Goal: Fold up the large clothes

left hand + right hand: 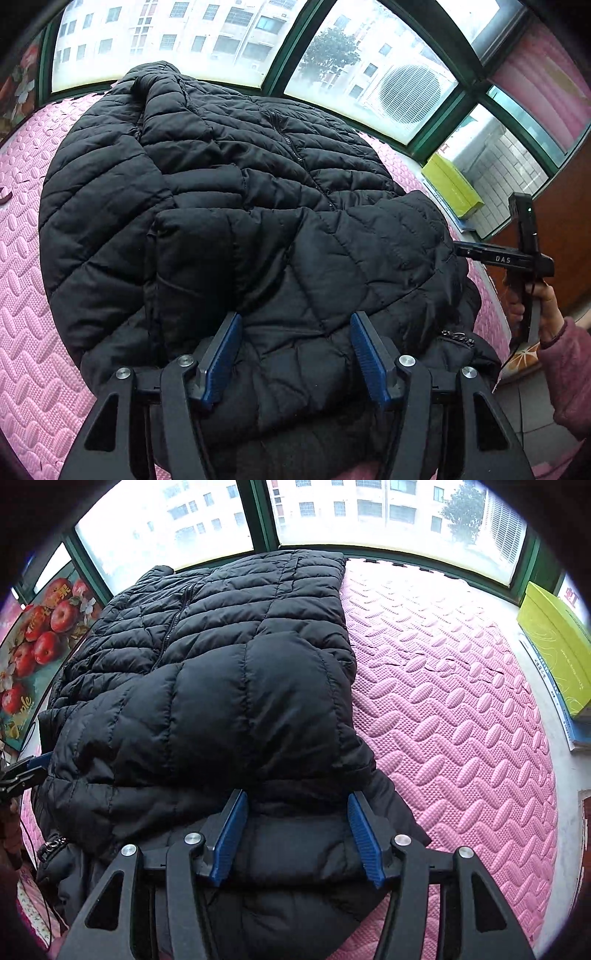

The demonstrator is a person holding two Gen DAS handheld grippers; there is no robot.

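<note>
The black puffer jacket (229,206) is spread on the pink foam mat (22,295); its near-edge fold is straddled by the part-open left gripper (295,354) and right gripper (295,834), seemingly for folding; grip cannot be told.

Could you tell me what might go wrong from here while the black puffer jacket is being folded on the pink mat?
The puffer jacket is bulky, and its folded-over near part bulges; it may spring back open. The left tongs and right tongs straddle thick padding, so a grip may catch only the outer layer and slip. The near hem seems to overhang the pink mat, so the jacket might slide off.
</note>
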